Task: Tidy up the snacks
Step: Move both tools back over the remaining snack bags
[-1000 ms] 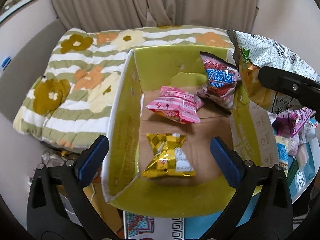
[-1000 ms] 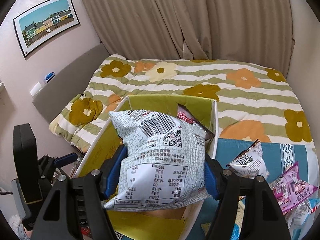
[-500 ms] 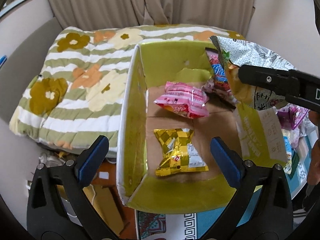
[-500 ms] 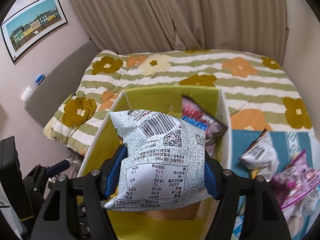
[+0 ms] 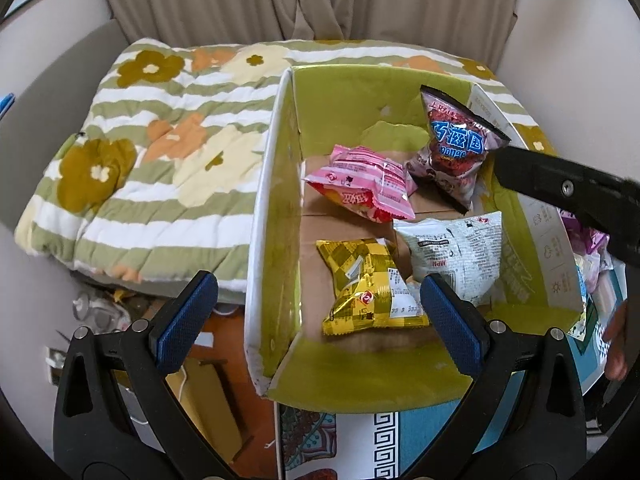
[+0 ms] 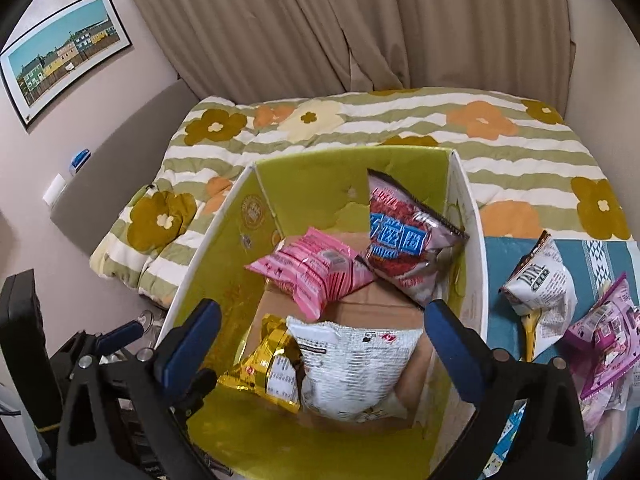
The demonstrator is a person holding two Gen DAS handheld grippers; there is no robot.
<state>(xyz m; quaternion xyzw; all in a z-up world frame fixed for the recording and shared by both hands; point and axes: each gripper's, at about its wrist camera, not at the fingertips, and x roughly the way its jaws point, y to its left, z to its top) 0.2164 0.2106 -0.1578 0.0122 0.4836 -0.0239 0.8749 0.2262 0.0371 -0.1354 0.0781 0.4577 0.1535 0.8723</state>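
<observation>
Snacks are lying inside the green-lined cardboard box [image 6: 352, 184]: a white snack bag [image 6: 352, 368] is resting on the box floor beside a gold packet [image 6: 264, 368], with a pink packet [image 6: 316, 276] and a red-and-blue bag [image 6: 404, 240] farther back. Nothing is being gripped by the right gripper [image 6: 320, 344], its jaws spread wide above the white bag. The left gripper [image 5: 316, 316] is likewise being held wide and empty.

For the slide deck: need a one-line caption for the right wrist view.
Open right gripper above the green box, white snack bag lying inside beside the gold bag.
</observation>
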